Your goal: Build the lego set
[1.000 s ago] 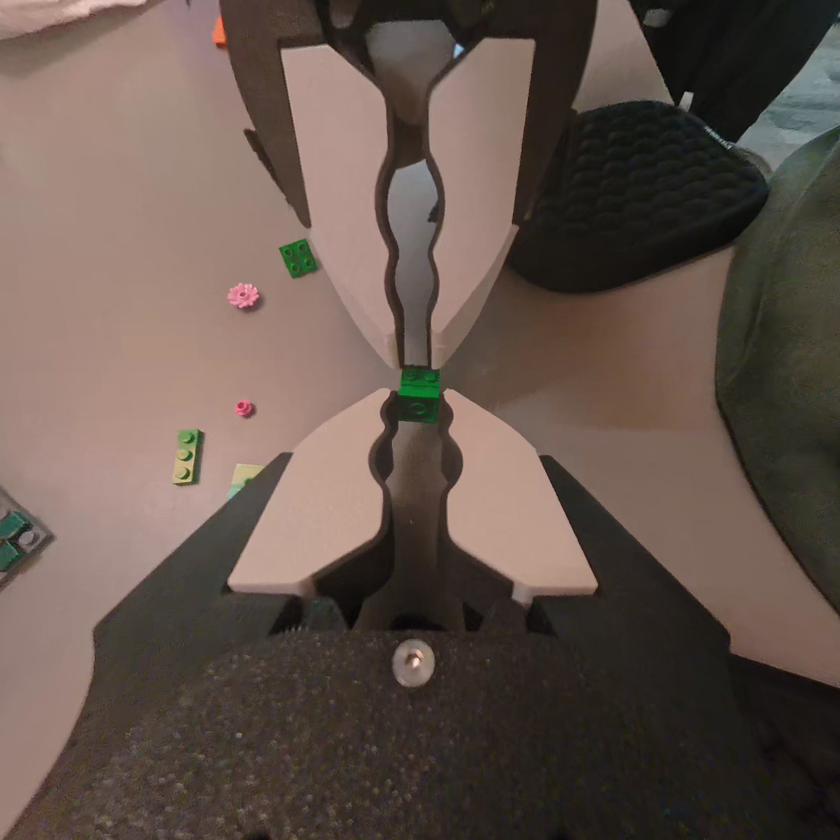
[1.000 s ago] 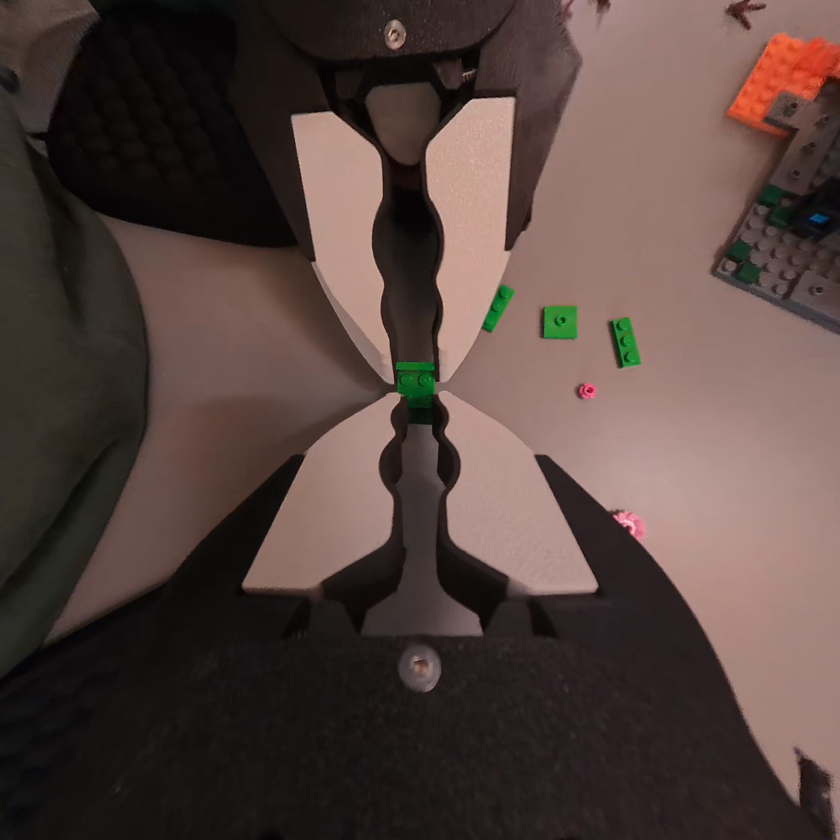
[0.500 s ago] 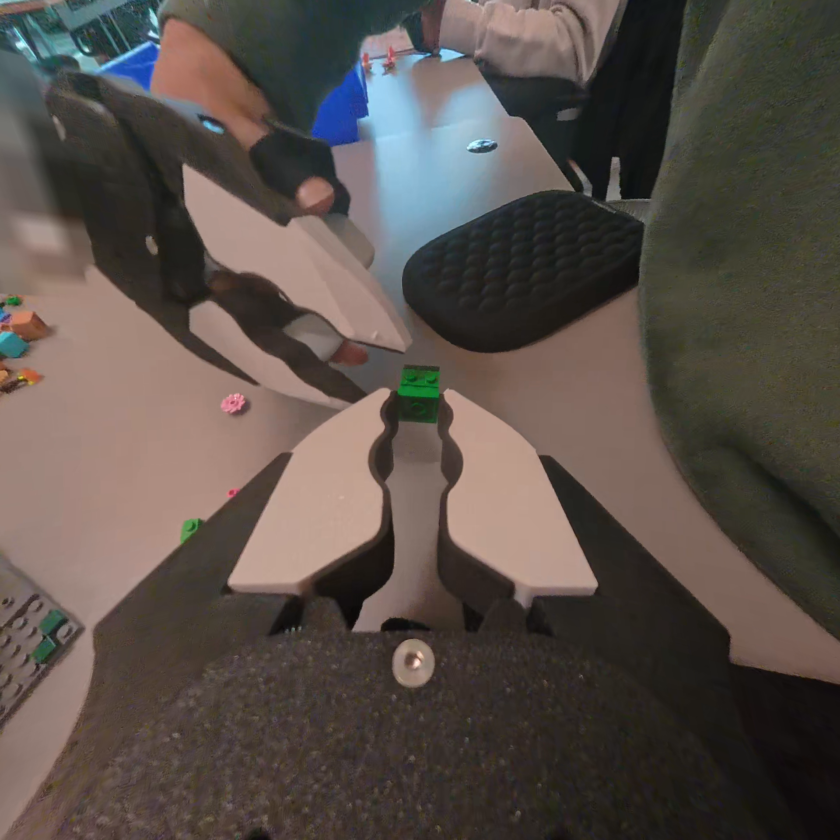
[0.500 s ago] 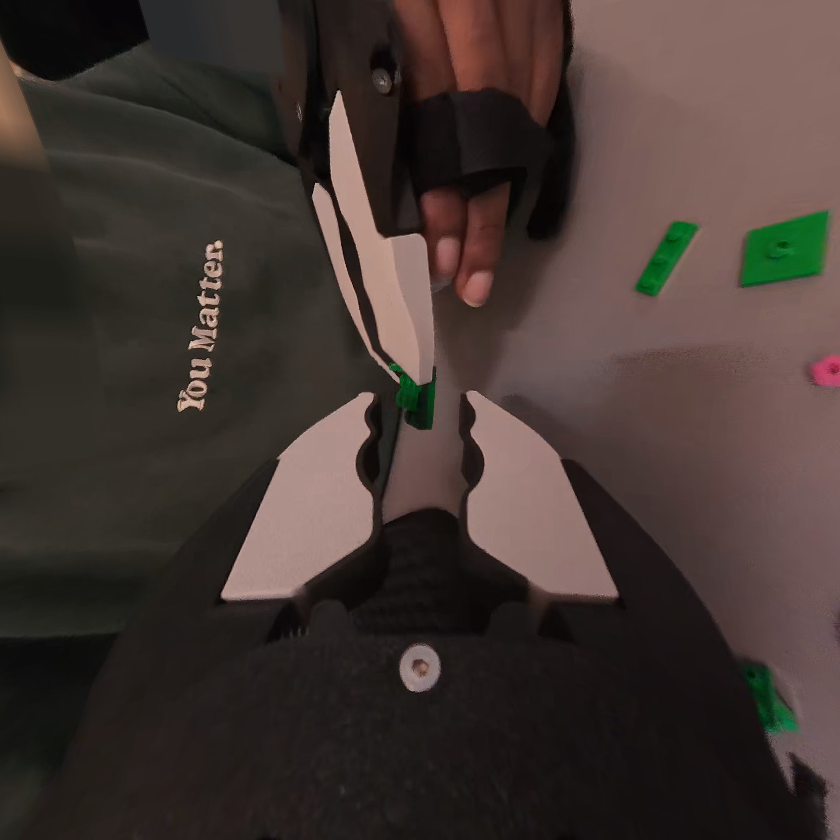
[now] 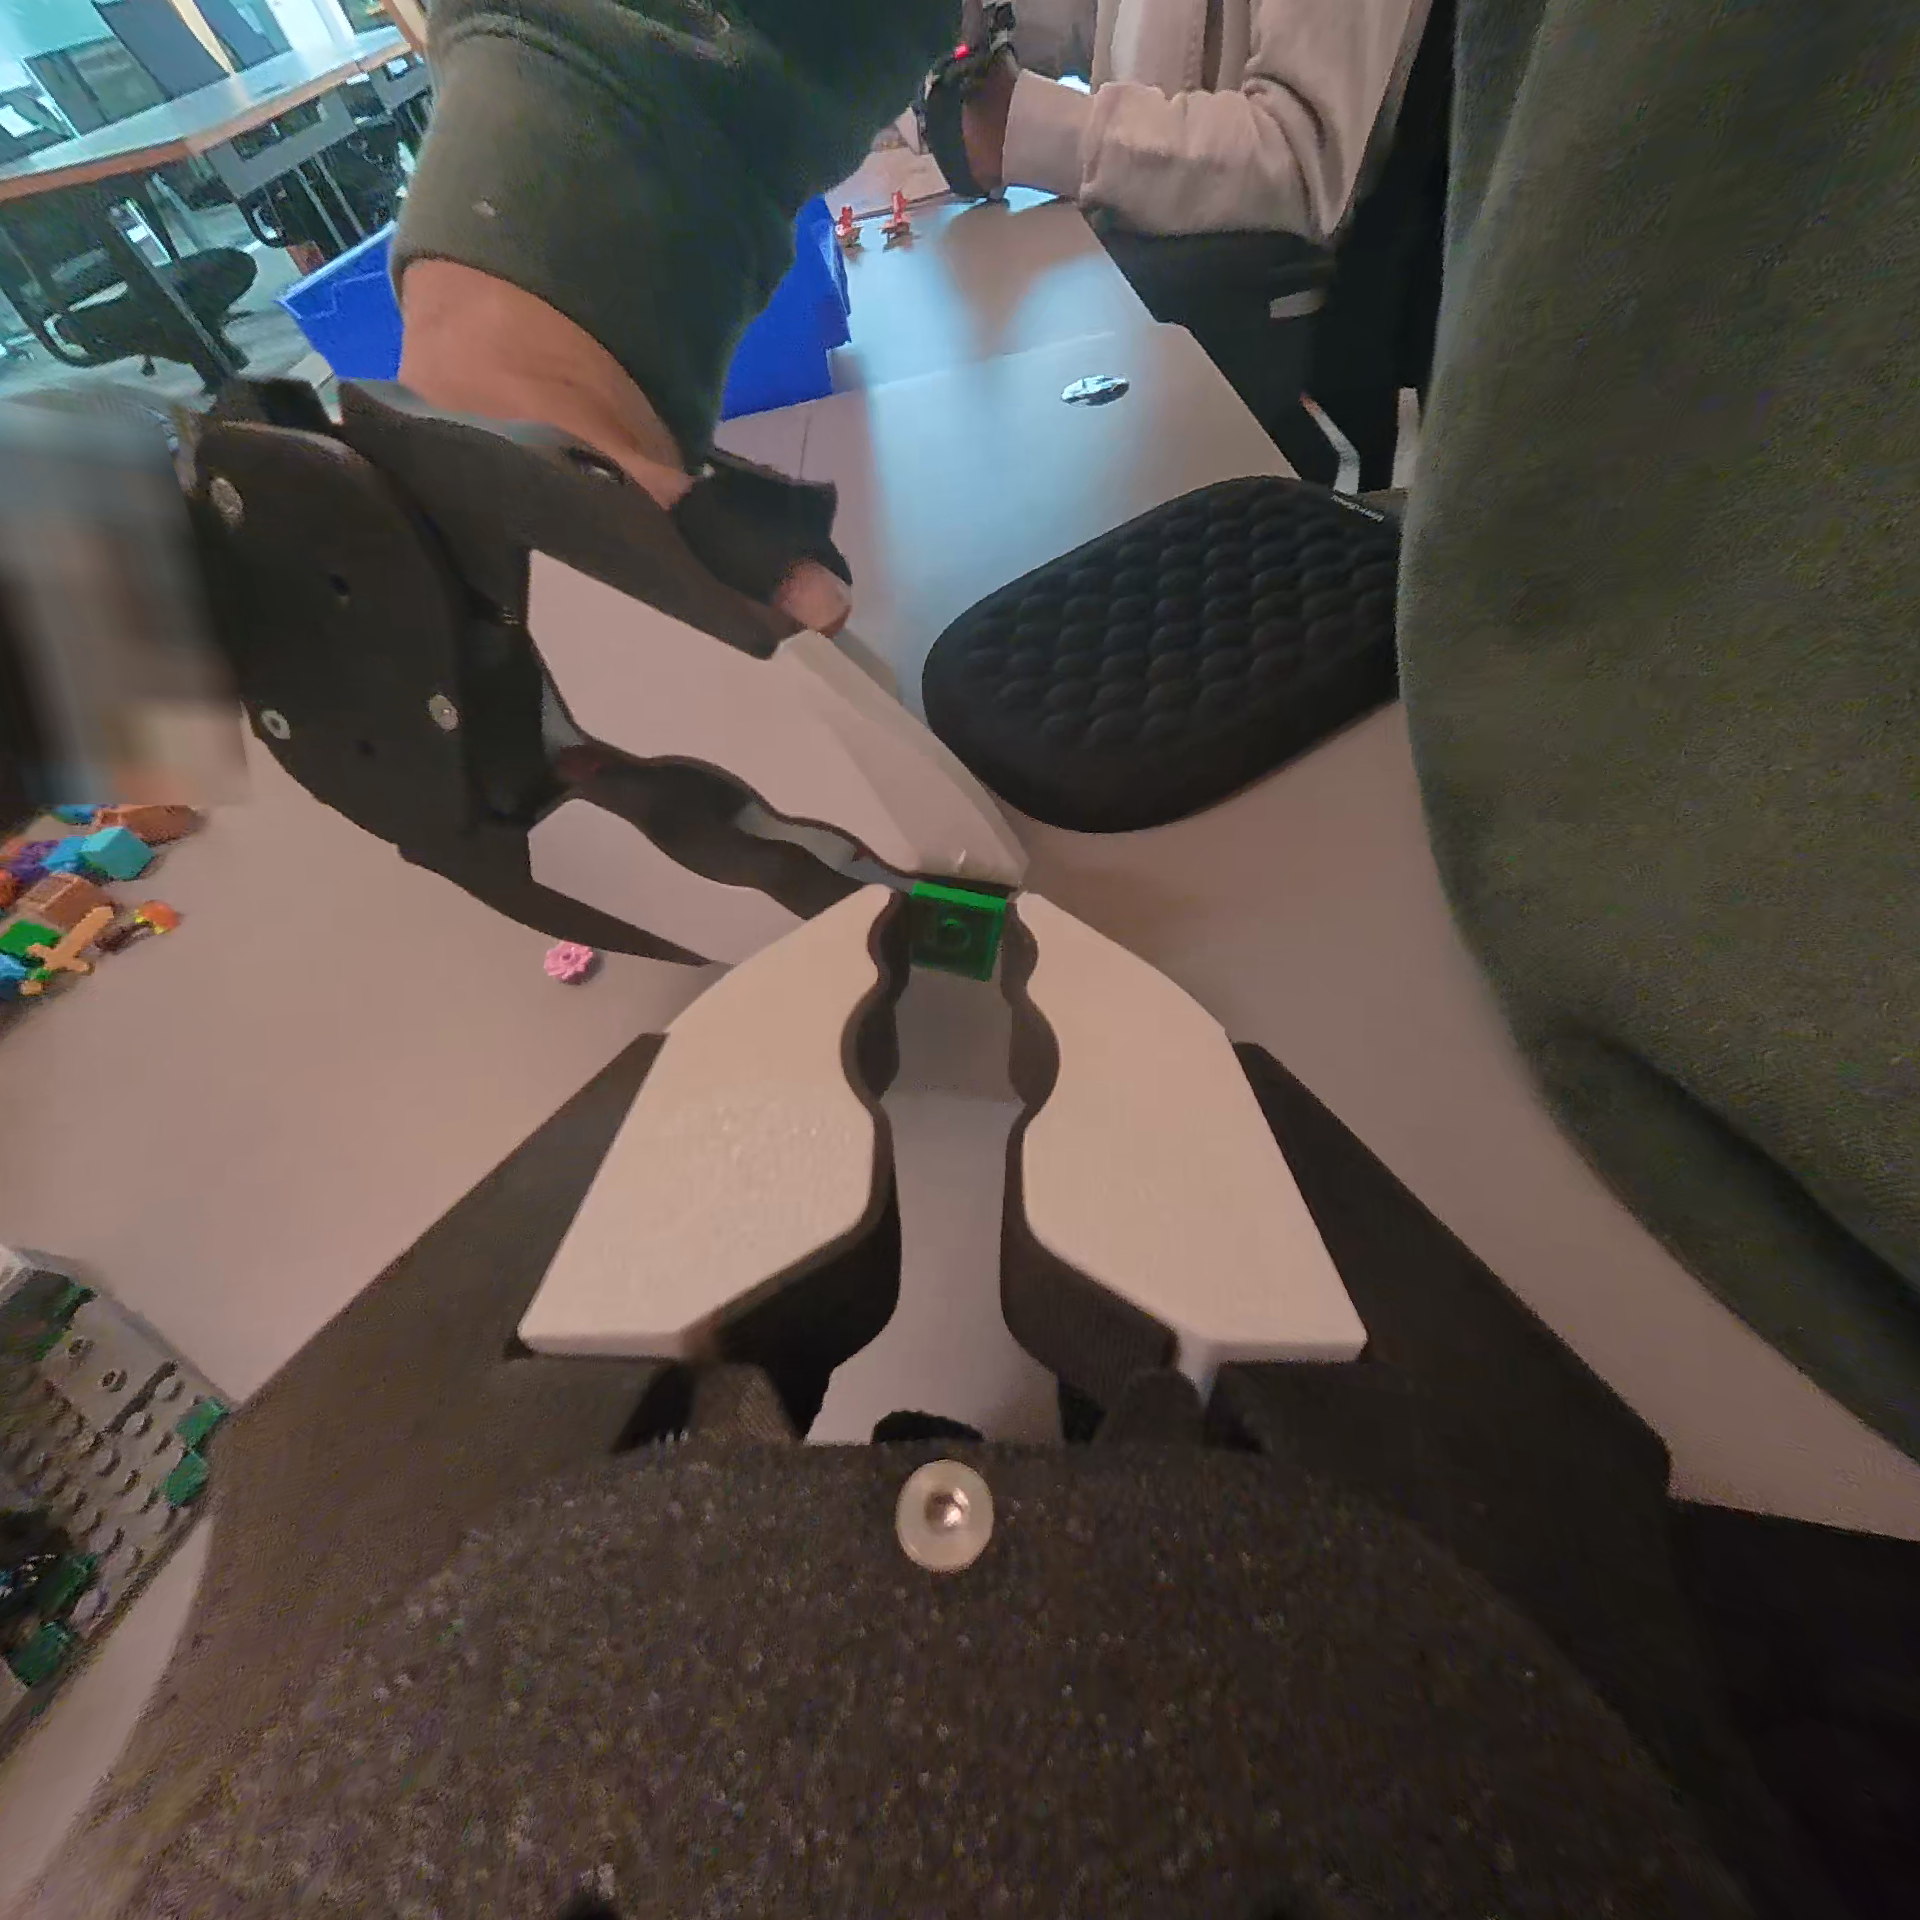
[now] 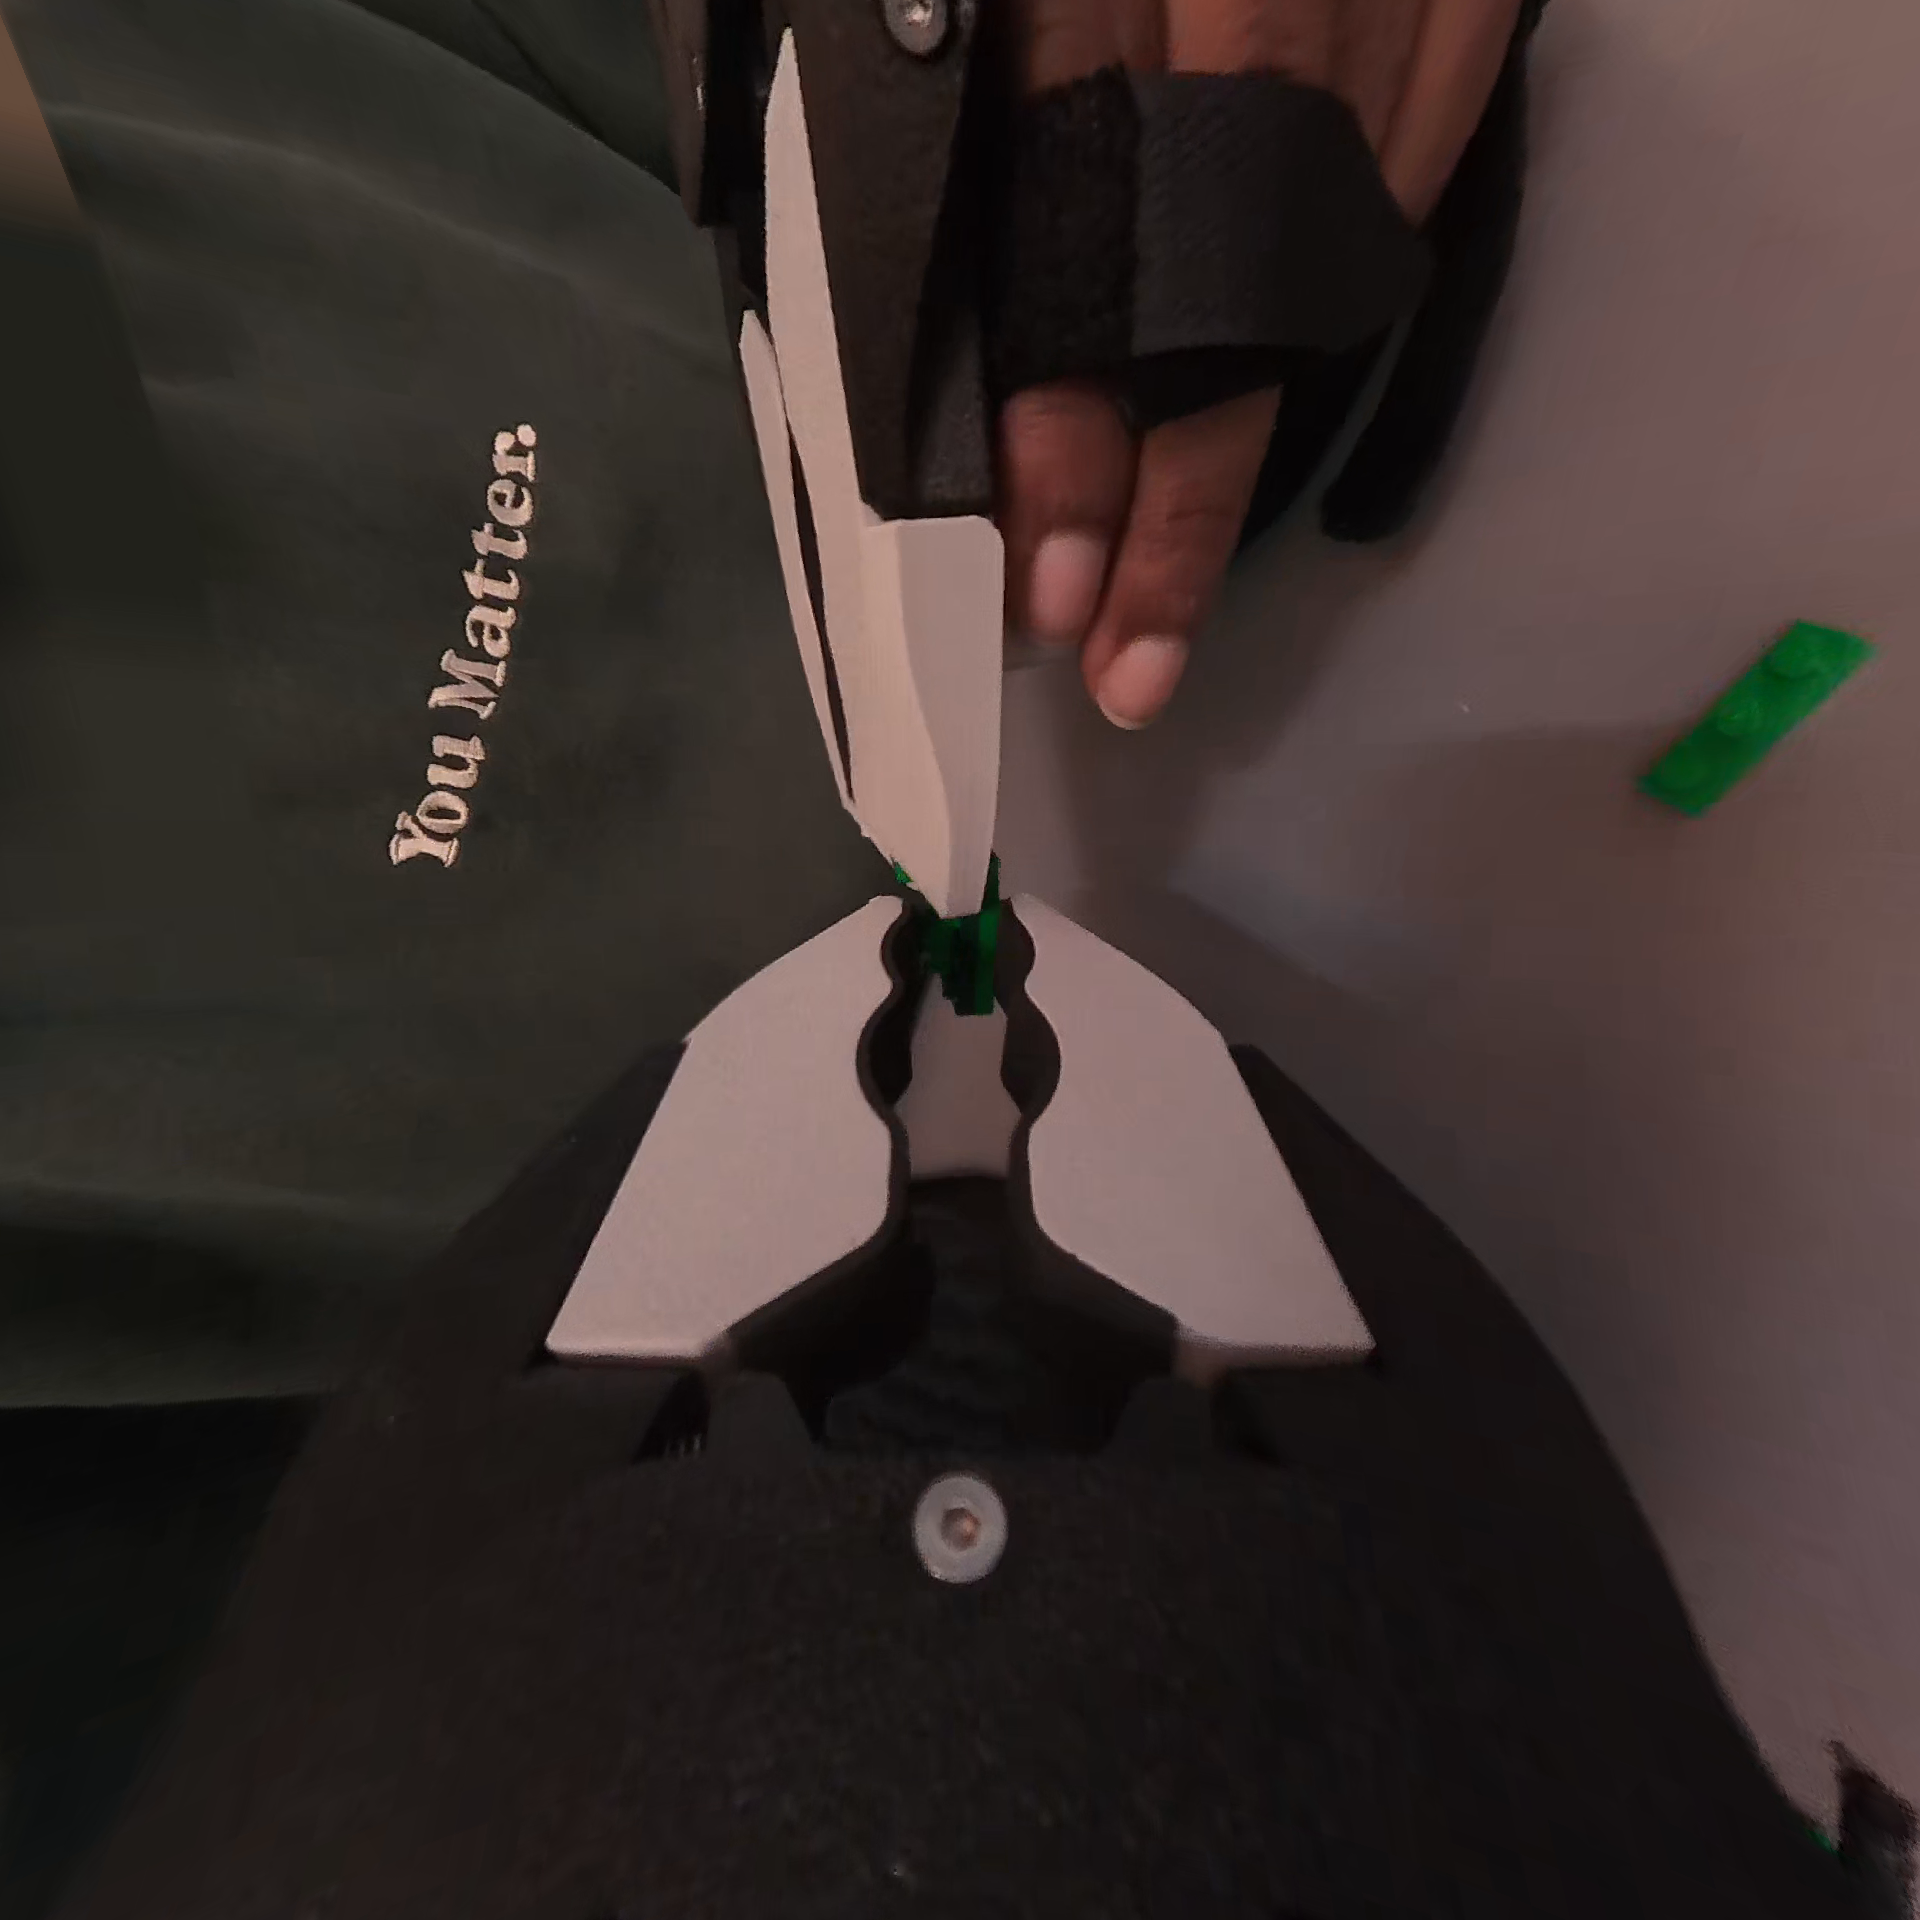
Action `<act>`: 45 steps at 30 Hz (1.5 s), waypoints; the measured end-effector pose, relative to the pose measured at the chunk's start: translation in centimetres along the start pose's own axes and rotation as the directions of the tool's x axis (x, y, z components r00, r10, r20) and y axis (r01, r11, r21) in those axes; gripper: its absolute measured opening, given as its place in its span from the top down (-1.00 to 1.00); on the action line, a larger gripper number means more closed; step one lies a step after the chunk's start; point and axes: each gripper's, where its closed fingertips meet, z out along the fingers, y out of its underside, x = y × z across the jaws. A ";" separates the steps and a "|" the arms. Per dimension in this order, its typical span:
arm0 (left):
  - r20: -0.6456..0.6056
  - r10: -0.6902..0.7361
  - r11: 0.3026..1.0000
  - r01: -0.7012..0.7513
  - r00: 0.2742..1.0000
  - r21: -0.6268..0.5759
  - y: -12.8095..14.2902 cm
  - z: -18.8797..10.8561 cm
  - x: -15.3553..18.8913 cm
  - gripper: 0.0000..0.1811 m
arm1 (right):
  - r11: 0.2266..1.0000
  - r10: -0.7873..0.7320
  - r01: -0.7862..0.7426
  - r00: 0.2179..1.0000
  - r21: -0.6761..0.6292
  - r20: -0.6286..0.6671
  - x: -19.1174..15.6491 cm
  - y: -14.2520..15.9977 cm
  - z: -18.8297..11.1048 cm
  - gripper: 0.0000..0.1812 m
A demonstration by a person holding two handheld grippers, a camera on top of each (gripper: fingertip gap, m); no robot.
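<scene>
Status, both units, w/ ref. to wrist views.

Left gripper: my jaws stand narrow, clamped on a small green brick at the very tips. Brick sits between the two white fingertips, held above the grey table, not resting on it.

Right gripper: tips meet the same green brick from the opposite side. Jaws narrow here too; the brick lies between them, but whether they press it or just flank it, I cannot tell, as the left unit's fingers cross in front. In the left wrist view the right gripper comes in from upper left at a slant, its tips touching the brick's top edge.

Hands: the right hand, in a dark fingerless glove w/ dark green sleeve, grips the right unit. The left hand, strapped in black, holds the left unit, two fingers extended beside its white finger.

Surroundings, left wrist view:
- black textured pad on table, just beyond the brick.
- pink flower piece on table, left of grippers.
- pile of mixed colour pieces at far left.
- grey studded baseplate w/ green bits, lower left.

Right wrist view: green flat plate lies on table at right, well apart from the grippers.
</scene>
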 end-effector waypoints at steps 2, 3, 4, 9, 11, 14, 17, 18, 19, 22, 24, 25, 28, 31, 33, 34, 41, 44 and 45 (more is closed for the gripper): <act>-0.008 0.007 1.000 -0.006 1.000 0.024 -0.3 -0.2 0.2 0.81 | 1.000 -0.009 0.009 1.000 0.015 0.006 -0.4 -0.2 0.1 0.87; -0.008 0.008 0.999 -0.007 1.000 0.034 -0.5 -0.3 0.2 0.81 | 1.000 -0.016 0.016 1.000 0.022 0.009 -0.6 -0.2 0.0 0.87; -0.006 0.010 0.999 -0.009 1.000 0.045 -0.7 -0.4 0.2 0.81 | 0.999 -0.027 0.027 1.000 0.027 0.010 -0.7 -0.3 0.0 0.88; -0.032 0.045 0.993 -0.041 0.998 0.113 -1.8 -0.9 0.8 0.81 | 0.997 -0.074 0.073 0.996 0.031 0.044 -1.9 -0.6 0.4 0.88; -0.036 0.054 0.991 -0.049 0.998 0.124 -1.9 -1.0 1.0 0.81 | 0.997 -0.069 0.067 0.996 0.038 0.057 -2.2 -0.7 0.4 0.88; -0.023 0.063 0.988 -0.060 0.998 0.139 -2.2 -1.2 0.9 0.82 | 0.996 -0.069 0.066 0.996 0.060 0.059 -2.4 -0.9 0.3 0.87; 0.001 0.070 0.983 -0.069 0.998 0.172 -2.7 -1.5 0.6 0.82 | 0.989 -0.107 0.101 0.993 0.109 0.042 -2.8 -1.4 0.0 0.85; 0.009 0.074 0.981 -0.075 0.997 0.177 -2.8 -1.6 0.5 0.82 | 0.985 -0.130 0.127 0.991 0.120 0.017 -2.8 -1.4 -0.2 0.73; 0.016 0.080 0.980 -0.082 0.997 0.179 -2.9 -1.7 0.5 0.82 | 0.979 -0.153 0.153 0.988 0.132 -0.006 -3.0 -1.4 -0.4 0.68; 0.031 0.083 0.977 -0.088 0.996 0.195 -3.1 -1.9 0.3 0.82 | 0.956 -0.196 0.206 0.978 0.209 -0.070 -3.4 -1.4 -1.0 0.64; 0.041 0.084 0.976 -0.090 0.996 0.197 -3.1 -1.9 0.1 0.82 | 0.936 -0.197 0.219 0.975 0.277 -0.105 -3.4 -1.4 -1.2 0.62; 0.047 0.084 0.975 -0.092 0.995 0.201 -3.1 -2.0 0.0 0.82 | 0.925 -0.191 0.218 0.975 0.313 -0.115 -3.4 -1.4 -1.1 0.62; 0.063 0.091 0.972 -0.103 0.994 0.211 -3.4 -1.8 0.0 0.82 | 0.881 -0.156 0.194 0.980 0.432 -0.122 -3.2 -1.8 -0.7 0.64; 0.092 0.117 0.967 -0.135 0.989 0.215 -3.7 -1.7 0.0 0.82 | 0.833 -0.144 0.190 0.981 0.519 -0.127 -3.2 -2.2 -0.3 0.74; 0.109 0.136 0.964 -0.157 0.985 0.214 -3.8 -1.7 0.0 0.82 | 0.805 -0.157 0.202 0.979 0.558 -0.128 -3.6 -2.3 -0.3 0.82; 0.111 0.143 0.962 -0.165 0.983 0.218 -3.9 -1.8 0.1 0.82 | 0.795 -0.160 0.204 0.979 0.571 -0.128 -3.7 -2.3 -0.3 0.84; 0.085 0.219 0.942 -0.233 0.972 0.241 -4.6 -1.9 1.5 0.82 | 0.828 -0.154 0.174 0.985 0.534 -0.082 -4.8 -1.9 0.8 0.88; 0.082 0.230 0.939 -0.243 0.970 0.242 -4.7 -2.1 1.7 0.82 | 0.826 -0.142 0.151 0.988 0.543 -0.059 -5.0 -1.9 1.1 0.88; 0.072 0.230 0.940 -0.241 0.970 0.243 -4.8 -2.1 2.0 0.82 | 0.825 -0.141 0.141 0.989 0.547 -0.043 -5.1 -1.9 1.3 0.88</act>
